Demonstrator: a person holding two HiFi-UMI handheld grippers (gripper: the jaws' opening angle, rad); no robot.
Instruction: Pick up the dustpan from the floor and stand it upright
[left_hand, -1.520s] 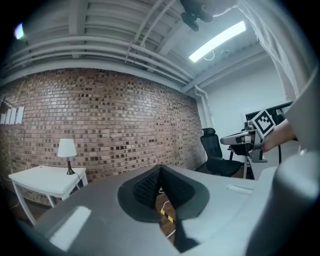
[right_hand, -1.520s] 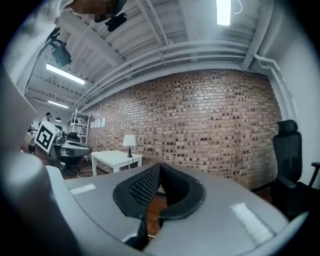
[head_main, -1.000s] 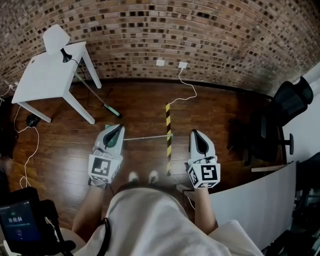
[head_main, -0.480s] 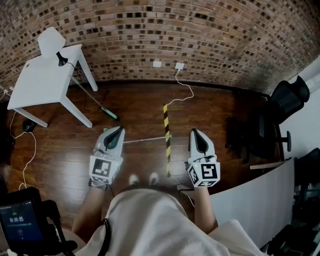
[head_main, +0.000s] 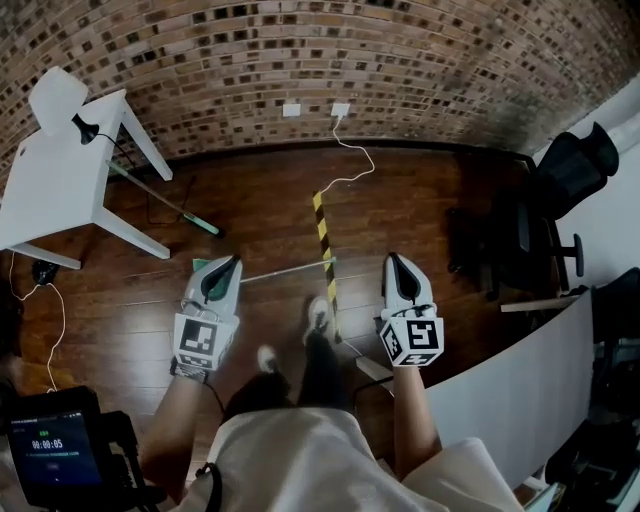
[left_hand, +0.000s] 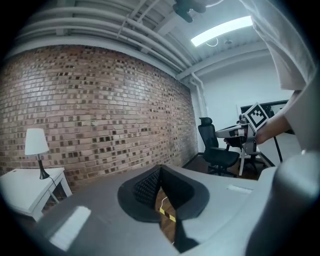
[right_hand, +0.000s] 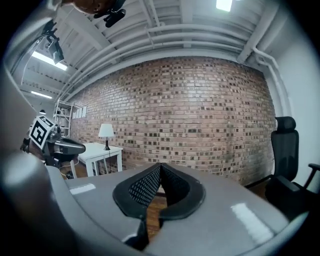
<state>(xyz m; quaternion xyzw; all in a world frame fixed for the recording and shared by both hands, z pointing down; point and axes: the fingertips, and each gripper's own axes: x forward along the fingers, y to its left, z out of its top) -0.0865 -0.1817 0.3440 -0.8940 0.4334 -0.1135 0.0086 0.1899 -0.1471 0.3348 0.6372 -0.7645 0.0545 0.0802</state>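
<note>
The dustpan lies flat on the wood floor in the head view: its thin metal handle (head_main: 285, 270) runs from the striped tape leftward to a green pan (head_main: 198, 265), mostly hidden behind my left gripper (head_main: 232, 262). That gripper hovers above the pan end, its jaws shut with nothing in them. My right gripper (head_main: 391, 258) is held level to the right of the tape, apart from the dustpan, also shut and empty. In the left gripper view (left_hand: 160, 170) and the right gripper view (right_hand: 160, 166) the pads meet at the tips.
A white table (head_main: 50, 170) with a lamp (head_main: 55, 100) stands at the left, and a broom (head_main: 165, 200) leans under it. Black-yellow tape (head_main: 323, 240) runs toward the brick wall. A black office chair (head_main: 545, 220) and a white panel (head_main: 520, 390) are on the right. One foot (head_main: 318, 312) is stepped forward.
The view has shifted so the table sits further left. One foot has stepped forward next to the tape. Both grippers stay shut and sit slightly lower in the frame.
</note>
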